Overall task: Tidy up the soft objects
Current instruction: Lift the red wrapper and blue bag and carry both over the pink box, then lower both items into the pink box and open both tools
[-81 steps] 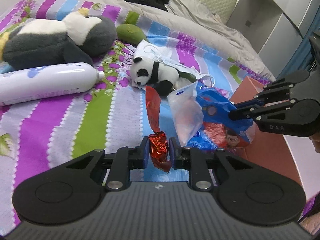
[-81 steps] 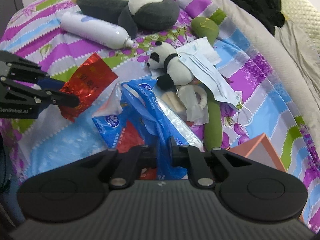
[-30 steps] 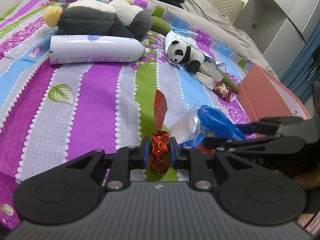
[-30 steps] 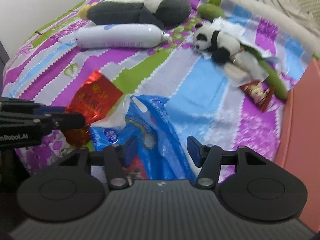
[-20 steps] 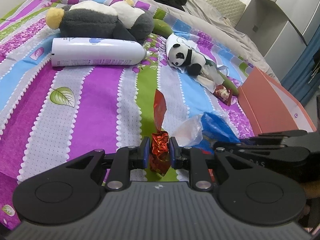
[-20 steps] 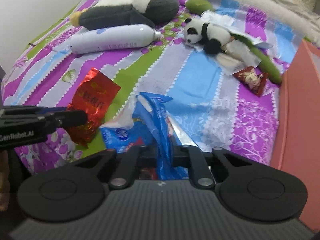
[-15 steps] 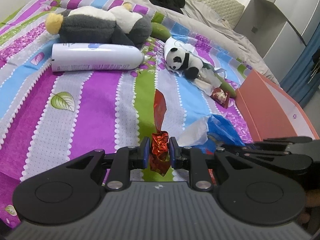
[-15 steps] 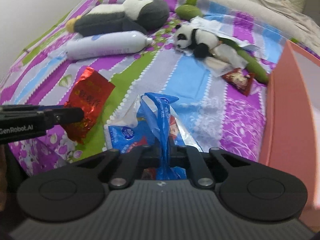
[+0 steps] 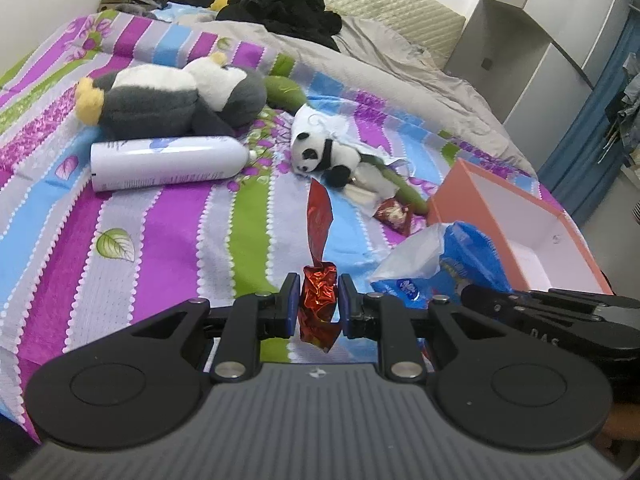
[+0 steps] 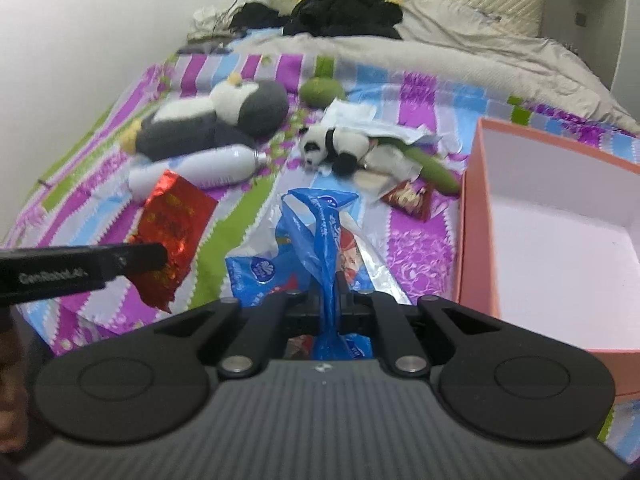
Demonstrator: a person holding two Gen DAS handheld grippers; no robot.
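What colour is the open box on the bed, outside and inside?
The box is salmon pink outside and white inside; the right wrist view shows it best.

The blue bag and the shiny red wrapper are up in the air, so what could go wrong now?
The right gripper pinches only a thin twist of the blue bag, so the slippery plastic might slide out, or whatever is inside could tip onto the bed. The left gripper holds just the crumpled bottom of the red wrapper, which might tear or slip free. Both loads hang close together and could tangle on the way to the pink box.
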